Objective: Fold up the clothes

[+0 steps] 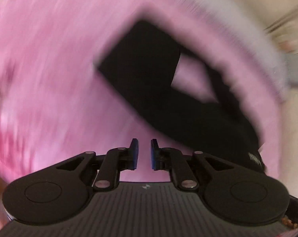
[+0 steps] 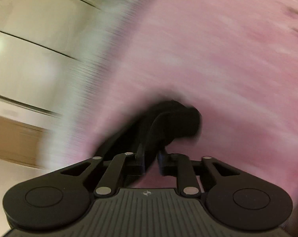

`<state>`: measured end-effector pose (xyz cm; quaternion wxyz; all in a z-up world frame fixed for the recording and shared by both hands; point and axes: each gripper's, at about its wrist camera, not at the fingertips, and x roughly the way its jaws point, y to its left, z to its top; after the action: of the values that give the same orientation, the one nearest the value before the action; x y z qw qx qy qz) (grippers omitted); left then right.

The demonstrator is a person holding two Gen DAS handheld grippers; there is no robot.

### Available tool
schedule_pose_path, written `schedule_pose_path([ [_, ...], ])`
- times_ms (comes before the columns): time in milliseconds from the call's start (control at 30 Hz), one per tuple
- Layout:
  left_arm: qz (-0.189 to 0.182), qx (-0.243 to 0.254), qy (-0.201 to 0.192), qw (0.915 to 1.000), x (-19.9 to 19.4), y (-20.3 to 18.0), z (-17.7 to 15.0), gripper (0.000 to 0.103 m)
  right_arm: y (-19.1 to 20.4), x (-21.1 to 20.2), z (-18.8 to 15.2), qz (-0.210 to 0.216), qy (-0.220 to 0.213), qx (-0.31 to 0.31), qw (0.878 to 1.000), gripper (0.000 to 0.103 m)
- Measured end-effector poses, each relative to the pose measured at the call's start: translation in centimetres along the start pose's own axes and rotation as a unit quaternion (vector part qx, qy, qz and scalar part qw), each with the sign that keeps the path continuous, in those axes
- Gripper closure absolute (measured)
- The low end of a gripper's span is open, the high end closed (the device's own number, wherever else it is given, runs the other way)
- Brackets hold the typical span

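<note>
A black garment [image 1: 141, 73] lies spread on a pink fleecy cover [image 1: 50, 59], stretching from the middle of the left wrist view down to the right. My left gripper [image 1: 144, 154] hovers above the pink cover just left of the cloth's near edge; its blue pads [image 1: 134, 154] stand a narrow gap apart with only pink showing between them. In the right wrist view a bunched fold of the black garment [image 2: 168, 122] runs down into my right gripper [image 2: 151, 161], whose jaws are closed on it. Both views are heavily motion-blurred.
The pink cover [image 2: 218, 59] has a pale white fringe [image 2: 93, 69] along its edge. Beyond it is a cream tiled floor [image 2: 30, 59] with dark grout lines and a brown strip [image 2: 14, 138]. Cream floor [image 1: 267, 4] also shows at the upper right.
</note>
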<state>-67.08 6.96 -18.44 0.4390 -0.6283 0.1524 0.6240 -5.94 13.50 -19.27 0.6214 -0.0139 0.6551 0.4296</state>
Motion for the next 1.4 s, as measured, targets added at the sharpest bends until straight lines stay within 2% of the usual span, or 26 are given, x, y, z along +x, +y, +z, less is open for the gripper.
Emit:
schedule_pose_path([
  [33,0.006,-0.016,0.017,0.9997,1.5,1.5,-1.5,0.095,-1.8,1.2,-0.5,-0.034,0.013,0.019,0.999,0.077],
  [67,0.003,-0.03,0.016,0.9994,2.3,2.6,-2.4,0.095,-3.6,2.3,-1.0,-0.062,0.025,0.039,0.997,0.077],
  [133,-0.005,-0.063,-0.011,0.998,3.0,4.6,-3.2,0.095,-5.8,3.5,-1.7,-0.087,0.037,0.066,0.993,0.077],
  [200,-0.016,-0.106,-0.046,0.9932,2.9,6.8,-2.4,0.089,-6.3,4.2,-2.1,-0.085,0.038,0.064,0.994,0.074],
  [267,-0.032,-0.15,-0.075,0.9853,3.2,9.0,-0.5,0.084,-5.5,5.1,-2.3,-0.065,0.037,0.049,0.996,0.063],
  [333,-0.052,-0.193,-0.105,0.9741,3.6,10.8,1.6,0.075,-4.3,6.1,-2.5,-0.044,0.036,0.04,0.998,0.06],
  [400,-0.073,-0.226,-0.128,0.9629,4.4,11.8,3.2,0.069,-3.6,7.4,-2.5,-0.02,0.037,0.048,0.998,0.049],
  [433,-0.08,-0.241,-0.135,0.9577,4.9,12.3,4.0,0.068,-3.2,8.1,-2.6,-0.014,0.035,0.053,0.998,0.046],
  [500,-0.087,-0.28,-0.137,0.9462,6.7,13.5,5.3,0.067,-3.2,8.9,-3.0,-0.021,0.025,0.054,0.998,0.046],
  [700,-0.141,-0.368,-0.154,0.9061,11.1,15.1,7.5,0.071,-3.8,10.7,-2.8,-0.027,-0.031,0.078,0.996,0.046],
  [733,-0.15,-0.376,-0.157,0.9005,11.5,15.2,7.8,0.076,-4.0,11.0,-2.6,-0.024,-0.038,0.086,0.995,0.048],
  [767,-0.159,-0.385,-0.161,0.8947,11.9,15.4,8.0,0.094,-4.1,11.3,-2.6,-0.018,-0.042,0.094,0.995,0.054],
  [800,-0.16,-0.377,-0.171,0.8961,11.7,15.2,8.5,0.101,-4.1,11.7,-2.5,-0.005,-0.041,0.099,0.994,0.065],
  [833,-0.154,-0.354,-0.188,0.903,11.0,14.9,9.1,0.101,-3.9,11.9,-2.5,-0.006,-0.039,0.096,0.995,0.096],
  [900,-0.154,-0.276,-0.232,0.92,7.9,13.6,10.7,0.102,-3.1,11.9,-2.5,-0.013,-0.04,0.081,0.996,0.096],
  [967,-0.16,-0.164,-0.29,0.9293,3.1,11.2,12.0,0.102,-2.1,11.5,-2.6,-0.014,-0.046,0.059,0.997,0.096],
  [1033,-0.156,-0.028,-0.353,0.9223,-2.6,7.9,12.5,0.102,-1.5,10.6,-2.8,0.004,-0.039,0.053,0.998,0.097],
  [1100,-0.115,0.113,-0.393,0.9051,-7.7,4.4,11.7,0.102,-1.1,9.8,-3.1,0.01,-0.026,0.044,0.999,0.097],
  [1133,-0.084,0.164,-0.388,0.9031,-8.8,3.1,11.4,0.101,-0.9,9.5,-3.2,0.007,-0.022,0.04,0.999,0.097],
  [1167,-0.052,0.203,-0.368,0.906,-9.3,2.1,11.2,0.098,-0.8,9.2,-3.3,0.004,-0.017,0.036,0.999,0.097],
  [1200,-0.028,0.216,-0.34,0.9148,-8.9,1.8,11.1,0.097,-0.7,8.9,-3.5,0.001,-0.013,0.031,0.999,0.097],
  [1267,-0.003,0.184,-0.265,0.9467,-6.1,3.2,11.1,0.095,-1.0,8.0,-3.5,-0.003,-0.017,0.033,0.999,0.098],
  [1300,-0.008,0.135,-0.22,0.9661,-3.9,5.2,10.7,0.091,-1.2,7.5,-3.5,-0.005,-0.022,0.033,0.999,0.098],
  [1333,-0.014,0.078,-0.176,0.9812,-1.7,7.4,10.2,0.09,-1.3,7.3,-3.2,-0.011,-0.027,0.031,0.999,0.098],
  [1367,-0.023,0.016,-0.143,0.9893,-0.1,9.6,9.2,0.09,-1.4,7.3,-2.9,-0.018,-0.026,0.032,0.999,0.098],
  [1400,-0.036,-0.049,-0.119,0.991,1.2,11.8,7.8,0.09,-1.5,7.4,-2.5,-0.025,-0.025,0.032,0.999,0.098],
])
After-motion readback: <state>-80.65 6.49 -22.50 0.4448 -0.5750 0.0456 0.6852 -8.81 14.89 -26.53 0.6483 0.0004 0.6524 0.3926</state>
